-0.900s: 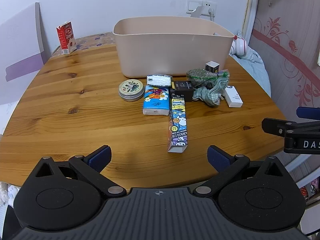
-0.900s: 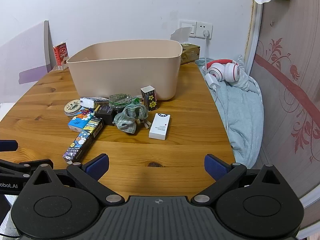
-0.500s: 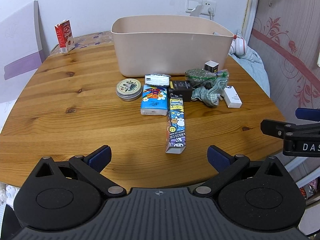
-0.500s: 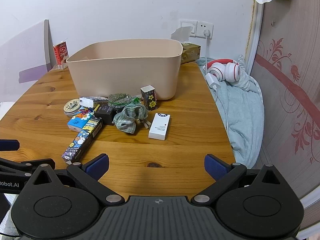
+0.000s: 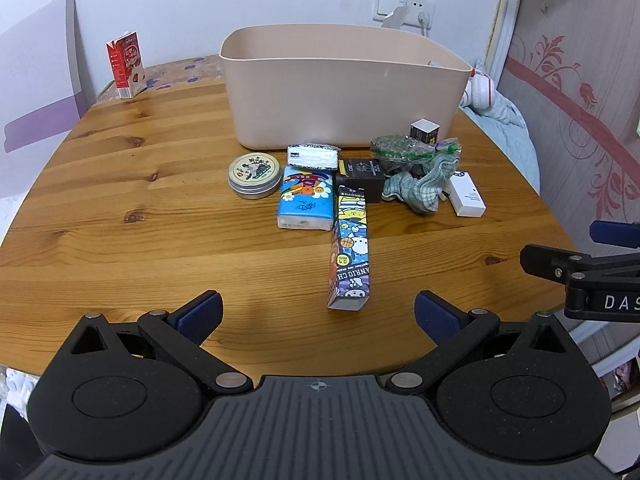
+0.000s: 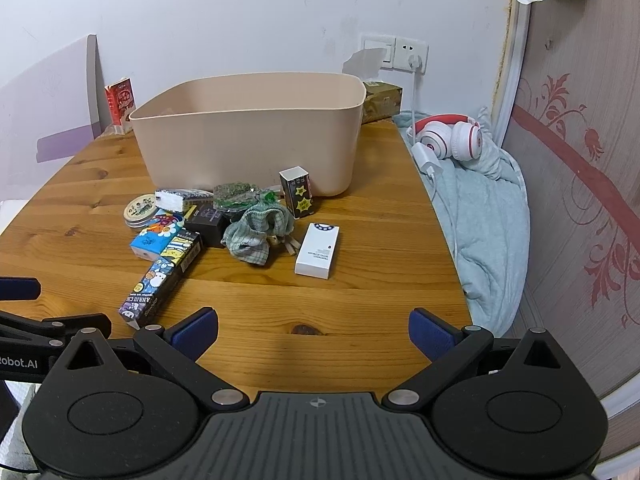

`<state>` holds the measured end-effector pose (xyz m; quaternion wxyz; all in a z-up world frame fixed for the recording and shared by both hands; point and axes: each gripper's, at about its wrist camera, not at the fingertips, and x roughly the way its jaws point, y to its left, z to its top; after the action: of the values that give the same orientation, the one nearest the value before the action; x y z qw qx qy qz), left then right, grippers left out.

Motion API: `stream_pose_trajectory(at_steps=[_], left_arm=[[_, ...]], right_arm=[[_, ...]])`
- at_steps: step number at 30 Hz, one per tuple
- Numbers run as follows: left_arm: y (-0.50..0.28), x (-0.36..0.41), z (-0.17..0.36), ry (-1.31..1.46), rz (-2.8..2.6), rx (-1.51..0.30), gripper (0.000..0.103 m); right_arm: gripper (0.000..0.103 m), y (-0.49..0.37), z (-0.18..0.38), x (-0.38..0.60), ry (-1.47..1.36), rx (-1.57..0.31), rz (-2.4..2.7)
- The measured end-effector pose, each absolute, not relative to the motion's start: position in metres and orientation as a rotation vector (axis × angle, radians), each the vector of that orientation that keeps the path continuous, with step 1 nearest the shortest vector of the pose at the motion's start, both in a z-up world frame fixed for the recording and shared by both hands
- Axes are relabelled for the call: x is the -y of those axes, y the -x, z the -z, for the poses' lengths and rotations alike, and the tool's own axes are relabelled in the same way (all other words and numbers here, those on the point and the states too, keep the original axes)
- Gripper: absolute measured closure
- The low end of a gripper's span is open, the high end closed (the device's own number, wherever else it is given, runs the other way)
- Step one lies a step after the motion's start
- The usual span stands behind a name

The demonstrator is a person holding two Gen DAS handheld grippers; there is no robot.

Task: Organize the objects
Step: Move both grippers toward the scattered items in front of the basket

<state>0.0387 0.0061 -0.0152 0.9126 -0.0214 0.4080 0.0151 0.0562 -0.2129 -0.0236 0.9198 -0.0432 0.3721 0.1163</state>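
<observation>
Both views edged slightly closer; items unmoved. One bin (image 5: 344, 92), one tin (image 5: 253, 175), nine small items clustered before it on worktop (image 5: 120, 216). Left gripper (image 5: 318, 312) and right gripper (image 6: 313, 330) hover low at near edge, jaws released, empty.

Round wooden table (image 5: 120, 184) against a plain white wall (image 6: 240, 12) — socket plate (image 6: 394, 52) with a plug and cord. Right of it, wallpaper (image 6: 580, 152) with red floral scrolls. Pale blue bedding (image 6: 480, 216) beside the table edge, red-and-white headphones (image 6: 450, 138) lying on top. Lilac-banded white board (image 5: 36, 96) leaning at left — even, soft light.
</observation>
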Motion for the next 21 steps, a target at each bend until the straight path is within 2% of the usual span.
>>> stream_pose_trajectory(at_steps=[21], left_arm=[[-0.077,-0.012,0.042,0.102,-0.040,-0.910,0.000]], right_arm=[[0.000,-0.092,0.048,0.208,0.128,-0.792,-0.246]])
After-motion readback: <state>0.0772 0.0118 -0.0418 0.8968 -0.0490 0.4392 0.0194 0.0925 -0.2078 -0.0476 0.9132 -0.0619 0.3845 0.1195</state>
